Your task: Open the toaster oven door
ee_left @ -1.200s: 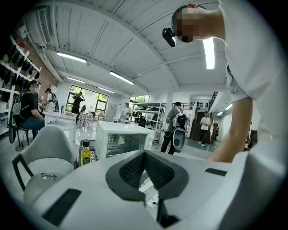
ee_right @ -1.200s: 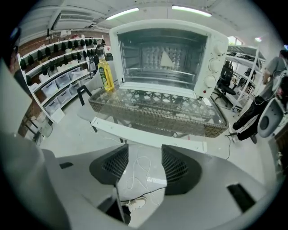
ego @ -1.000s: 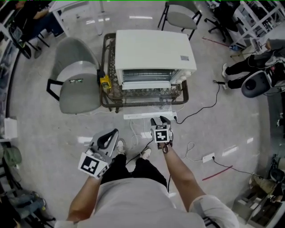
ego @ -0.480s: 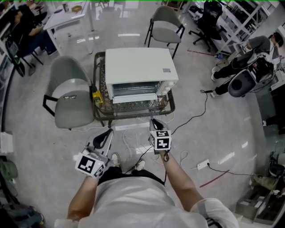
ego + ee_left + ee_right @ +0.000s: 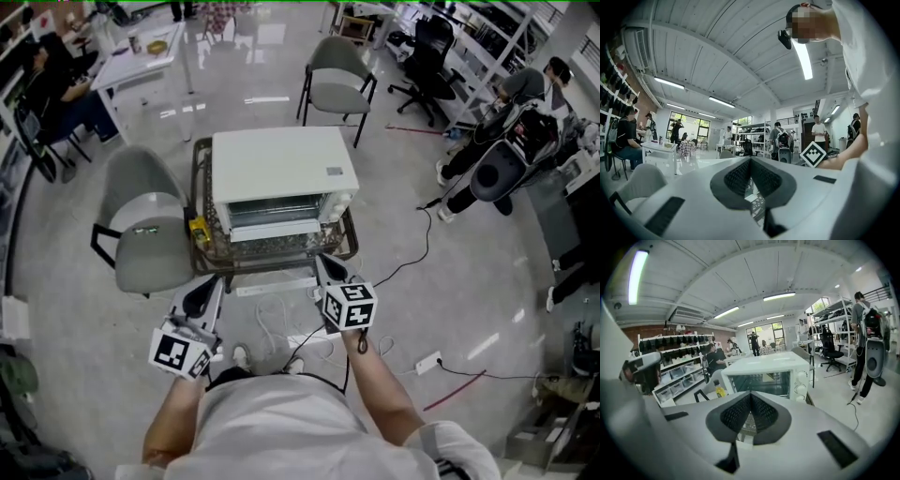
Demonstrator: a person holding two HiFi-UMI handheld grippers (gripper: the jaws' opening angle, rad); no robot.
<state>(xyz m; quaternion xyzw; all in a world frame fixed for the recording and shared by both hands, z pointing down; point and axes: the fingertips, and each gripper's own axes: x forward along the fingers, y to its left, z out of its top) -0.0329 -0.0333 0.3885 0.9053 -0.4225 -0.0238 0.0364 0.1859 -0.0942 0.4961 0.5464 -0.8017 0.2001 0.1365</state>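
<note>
Standing on table (image 5: 352, 246): white oven (image 5: 279, 169), glass door closed | left gripper (image 5: 211, 283) jaws together, empty | right gripper (image 5: 321, 261) jaws just closed, empty

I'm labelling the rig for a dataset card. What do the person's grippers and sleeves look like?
Both the left gripper and right gripper are light grey shells tapering to a point, with dark textured pads. Each carries a white cube printed with black square markers. The person wears a pale short-sleeved shirt.
</note>
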